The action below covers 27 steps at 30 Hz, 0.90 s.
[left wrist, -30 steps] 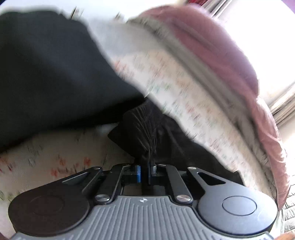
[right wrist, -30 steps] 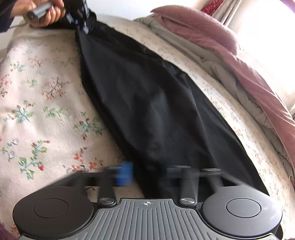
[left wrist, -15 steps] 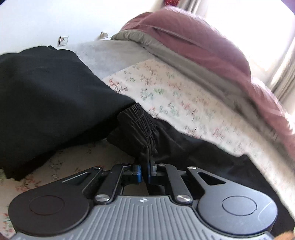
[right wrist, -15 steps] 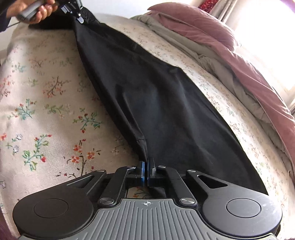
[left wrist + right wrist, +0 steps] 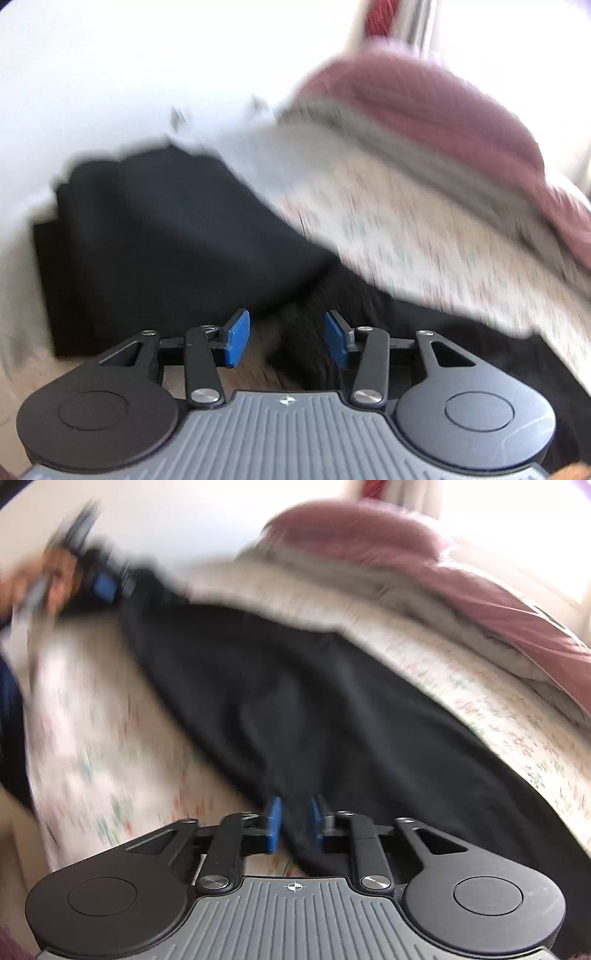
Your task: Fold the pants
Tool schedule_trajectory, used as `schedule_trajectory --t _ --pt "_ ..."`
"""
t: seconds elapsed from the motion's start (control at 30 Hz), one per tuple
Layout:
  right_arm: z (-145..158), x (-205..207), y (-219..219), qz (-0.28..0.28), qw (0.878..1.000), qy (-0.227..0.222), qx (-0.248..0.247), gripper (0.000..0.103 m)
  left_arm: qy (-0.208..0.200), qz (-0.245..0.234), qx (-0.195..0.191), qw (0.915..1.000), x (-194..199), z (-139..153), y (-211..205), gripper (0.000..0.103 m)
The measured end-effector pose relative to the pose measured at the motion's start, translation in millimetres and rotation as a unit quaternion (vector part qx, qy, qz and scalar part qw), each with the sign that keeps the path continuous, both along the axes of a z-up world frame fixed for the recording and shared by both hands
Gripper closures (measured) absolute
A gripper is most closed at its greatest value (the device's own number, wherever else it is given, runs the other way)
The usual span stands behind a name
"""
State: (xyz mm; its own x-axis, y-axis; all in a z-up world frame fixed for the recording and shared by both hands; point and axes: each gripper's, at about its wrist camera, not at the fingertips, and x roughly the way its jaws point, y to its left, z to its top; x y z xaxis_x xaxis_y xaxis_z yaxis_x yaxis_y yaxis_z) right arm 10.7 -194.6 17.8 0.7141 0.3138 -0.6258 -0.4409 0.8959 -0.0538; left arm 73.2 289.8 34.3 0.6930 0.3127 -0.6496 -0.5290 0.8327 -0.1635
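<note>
Right claw (image 5: 294, 825): jaws opening, black pants (image 5: 314, 716) hem between blue pads, apparently not pinched. Left claw (image 5: 287, 339): jaws opening, gathered waistband beside right pad, released. Pants flat on floral bed sheet (image 5: 110, 746), long axis running from right claw away to left claw. Beyond: mauve duvet (image 5: 498, 602), white wall (image 5: 129, 74). Views blurred.

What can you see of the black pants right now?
The black pants look like soft matte fabric, stretched long and flat across the floral bedsheet. The gathered waistband sits between the left gripper, the hem end between the right gripper. Both sets of jaws are opening, with cloth in the gaps and no clear pinch. Both views are motion-blurred.
</note>
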Motion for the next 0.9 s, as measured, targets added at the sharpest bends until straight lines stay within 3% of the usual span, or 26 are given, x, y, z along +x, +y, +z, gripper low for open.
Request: schedule_trajectory --t 0.07,0.1,0.17,0.23,0.3,0.37,0.43,0.5,0.57,0.63,0.7,0.8,0.9 --pt "8.2 2.2 -11.2 -0.015 0.999 -0.008 0.042 0.072 -0.034 0.015 0.011 0.9993 -1.9 8.3 -1.0 0.029" --pt "9.6 5.3 -13.1 -0.024 0.998 -0.01 0.053 0.072 -0.054 0.003 0.009 0.9985 -0.6 9.5 -4.4 0.029" --pt "6.9 18.4 -8.9 -0.044 0.998 -0.005 0.054 0.072 -0.056 -0.058 -0.006 0.9967 16.3 3.1 -17.6 0.029" --pt "-2.9 37.6 3.3 -0.054 0.998 0.012 0.037 0.072 -0.033 -0.127 -0.025 0.9911 39.7 -11.6 -37.7 0.029" --pt "-13.5 58.0 15.4 -0.041 0.998 0.033 0.016 0.072 0.01 -0.148 -0.025 0.9886 66.5 -28.3 -54.2 0.029" --pt "-28.3 75.0 22.7 -0.028 0.997 0.066 0.0 0.072 0.046 -0.149 -0.017 0.9875 89.1 -44.2 -58.9 0.029" --pt "-45.4 84.1 14.6 -0.053 0.994 0.09 -0.039 0.073 0.09 -0.123 -0.015 0.9882 100.5 -59.5 -49.0 0.029" --pt "-46.0 87.2 -12.3 -0.088 0.99 0.105 -0.017 0.074 0.127 -0.106 -0.039 0.9855 110.3 -80.6 -32.6 0.031" --pt "-43.7 85.4 -42.6 -0.14 0.983 0.12 -0.002 0.074 0.119 -0.109 -0.047 0.9857 104.7 -82.4 -32.1 0.031" --pt "-45.0 79.6 -57.6 -0.154 0.98 0.129 0.004 0.073 0.126 -0.122 -0.039 0.9838 103.5 -78.3 -35.7 0.031" --pt "-44.2 74.2 -57.1 -0.148 0.981 0.124 -0.008 0.071 0.115 -0.119 -0.067 0.9839 98.8 -74.2 -30.4 0.029" --pt "-37.9 78.6 -46.3 -0.143 0.984 0.11 -0.016 0.07 0.065 -0.114 -0.145 0.9808 86.8 -63.3 -12.3 0.027" --pt "-22.1 95.9 -26.9 -0.107 0.991 0.075 0.003 0.07 0.023 -0.087 -0.152 0.9844 76.6 -50.6 5.9 0.019"
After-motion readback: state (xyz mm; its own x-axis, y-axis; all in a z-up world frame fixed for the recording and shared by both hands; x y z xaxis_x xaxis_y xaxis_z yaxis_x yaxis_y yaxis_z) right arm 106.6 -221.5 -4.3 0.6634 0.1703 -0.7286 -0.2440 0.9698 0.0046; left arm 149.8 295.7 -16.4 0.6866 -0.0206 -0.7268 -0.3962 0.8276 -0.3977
